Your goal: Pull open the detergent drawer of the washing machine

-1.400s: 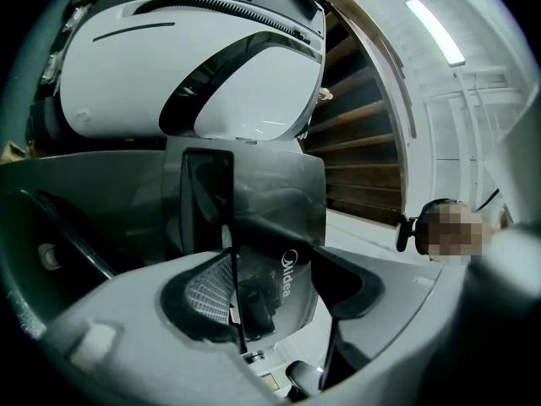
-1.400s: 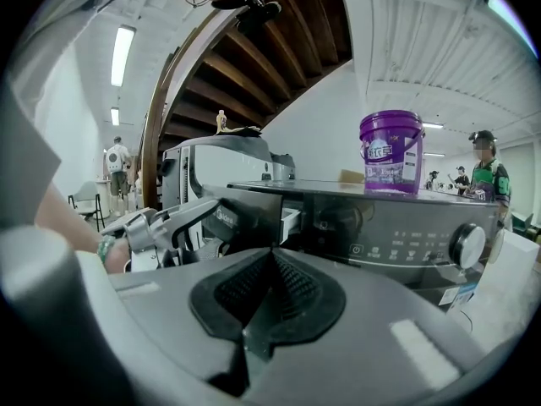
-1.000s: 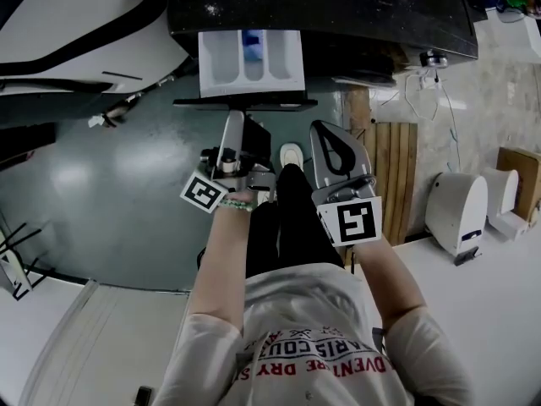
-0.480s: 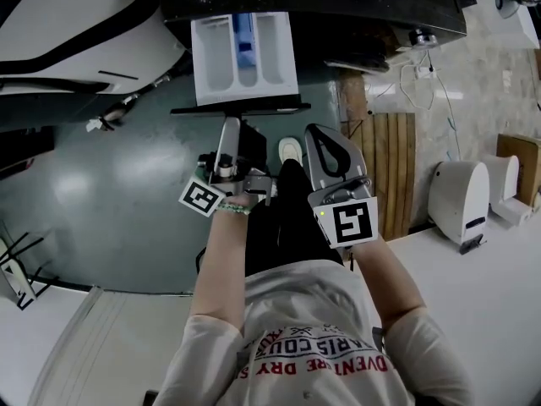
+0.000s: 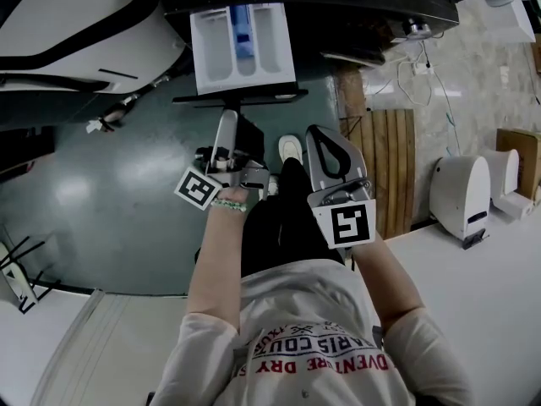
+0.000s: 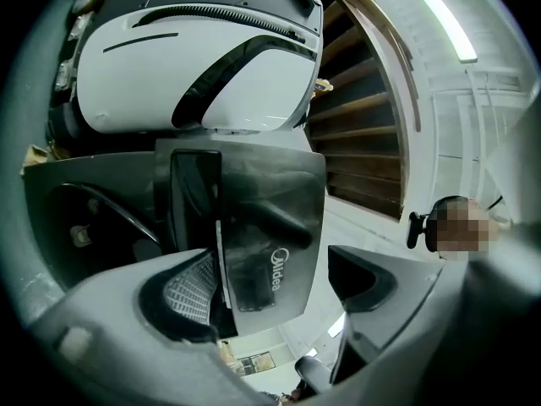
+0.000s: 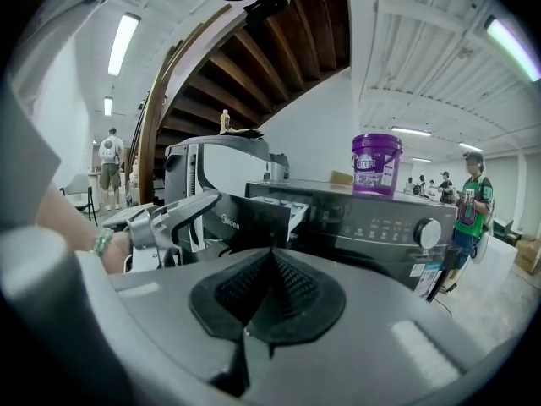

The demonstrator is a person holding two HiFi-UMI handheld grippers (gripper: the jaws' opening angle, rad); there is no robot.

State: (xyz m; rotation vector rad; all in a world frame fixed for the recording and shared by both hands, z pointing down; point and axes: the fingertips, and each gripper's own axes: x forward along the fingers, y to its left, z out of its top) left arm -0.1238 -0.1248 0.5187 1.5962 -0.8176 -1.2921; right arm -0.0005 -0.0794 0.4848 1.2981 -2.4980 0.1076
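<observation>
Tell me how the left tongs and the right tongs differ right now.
The left tongs have jaws opening, wide apart; the right tongs have jaws together. The drawer front sits between the left tongs; the right tongs hold nothing. Both point toward the washer.

Drawer (image 5: 211, 57) white plastic, front panel (image 6: 279, 210) glossy black (mirror-like); floor (image 5: 110, 184) smooth, sheeny.

Head cam looks steeply down; L & R gripper views face fwd, close; all share drawer (image 5: 243, 45).
</observation>
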